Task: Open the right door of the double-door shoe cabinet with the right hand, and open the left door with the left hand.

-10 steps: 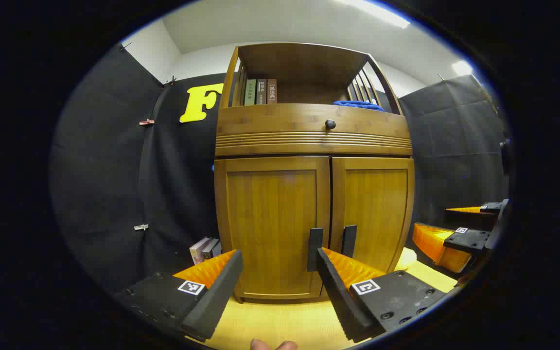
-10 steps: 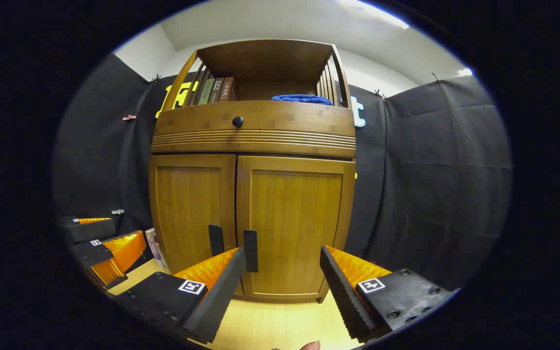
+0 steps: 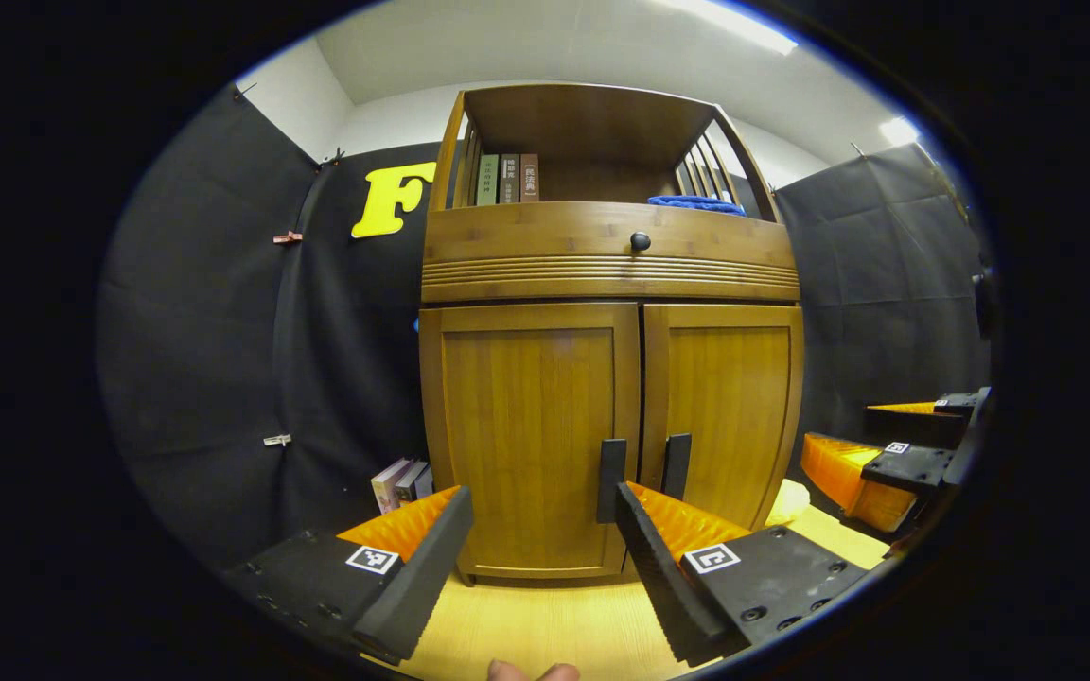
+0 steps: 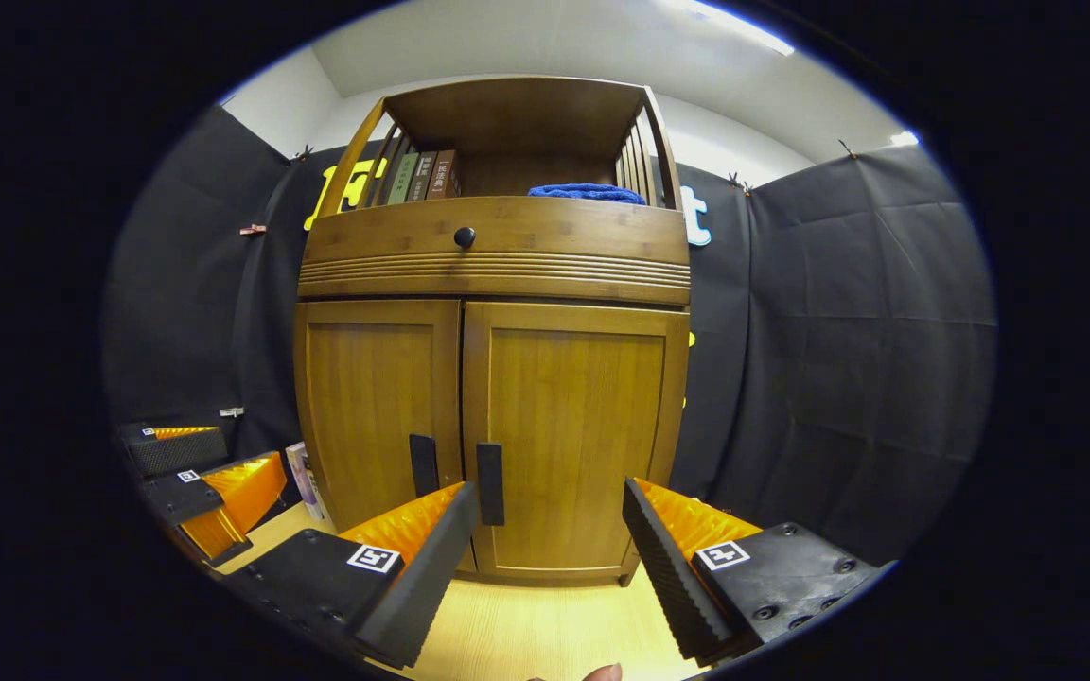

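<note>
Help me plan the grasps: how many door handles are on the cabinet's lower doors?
2. The left door handle hangs near the left door's inner edge, low down; the right door handle sits beside it on the right door. Both doors look shut.

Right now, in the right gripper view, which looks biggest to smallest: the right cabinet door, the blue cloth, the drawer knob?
1. right cabinet door, by far the largest.
2. blue cloth, a low heap on the top shelf.
3. drawer knob, a small round dot.
All sit on one cabinet, so nearness hardly changes the order.
</note>
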`<state>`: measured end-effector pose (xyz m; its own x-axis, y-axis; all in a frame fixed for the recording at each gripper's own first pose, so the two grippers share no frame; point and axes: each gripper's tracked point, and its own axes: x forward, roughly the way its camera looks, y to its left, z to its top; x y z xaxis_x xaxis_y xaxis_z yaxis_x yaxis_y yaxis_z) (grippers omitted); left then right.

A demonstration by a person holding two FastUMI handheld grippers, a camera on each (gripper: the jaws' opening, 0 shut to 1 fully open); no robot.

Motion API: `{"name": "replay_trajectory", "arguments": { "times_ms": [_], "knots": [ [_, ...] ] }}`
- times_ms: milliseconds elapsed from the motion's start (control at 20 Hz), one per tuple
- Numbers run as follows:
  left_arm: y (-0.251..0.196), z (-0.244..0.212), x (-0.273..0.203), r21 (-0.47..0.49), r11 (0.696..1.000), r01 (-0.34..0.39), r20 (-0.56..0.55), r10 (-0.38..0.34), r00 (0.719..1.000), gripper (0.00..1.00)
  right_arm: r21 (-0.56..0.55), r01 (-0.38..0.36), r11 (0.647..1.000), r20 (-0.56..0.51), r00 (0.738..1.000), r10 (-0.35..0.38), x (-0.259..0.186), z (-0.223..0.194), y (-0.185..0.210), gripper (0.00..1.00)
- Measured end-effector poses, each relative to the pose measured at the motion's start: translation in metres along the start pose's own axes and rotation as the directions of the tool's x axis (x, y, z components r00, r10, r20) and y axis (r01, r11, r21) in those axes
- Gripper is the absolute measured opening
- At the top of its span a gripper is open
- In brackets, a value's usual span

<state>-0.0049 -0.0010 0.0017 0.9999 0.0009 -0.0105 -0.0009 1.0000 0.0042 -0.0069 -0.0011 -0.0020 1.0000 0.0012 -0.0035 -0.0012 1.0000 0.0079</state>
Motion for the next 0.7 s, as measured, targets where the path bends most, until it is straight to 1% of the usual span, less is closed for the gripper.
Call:
{"name": "replay_trajectory", "arguments": {
  "times_ms": [450, 650, 700],
  "knots": [
    [0.000, 0.000, -0.007, -0.005, 1.000, -0.011, 0.005, 0.011, 1.000, 0.94, 0.002, -0.003, 1.000, 0.011, 1.000, 0.002, -0.005, 0.003, 0.002, 0.98],
    [0.000, 0.003, -0.012, 0.000, 1.000, -0.015, 0.009, 0.015, 1.000, 0.94, 0.011, -0.030, 0.999, 0.007, 1.000, 0.030, 0.001, 0.003, 0.010, 0.98],
    [-0.001, 0.004, -0.013, 0.000, 1.000, -0.016, 0.010, 0.016, 1.000, 0.96, 0.011, -0.036, 0.999, 0.008, 0.999, 0.036, 0.003, 0.003, 0.013, 0.98]
  ]
}}
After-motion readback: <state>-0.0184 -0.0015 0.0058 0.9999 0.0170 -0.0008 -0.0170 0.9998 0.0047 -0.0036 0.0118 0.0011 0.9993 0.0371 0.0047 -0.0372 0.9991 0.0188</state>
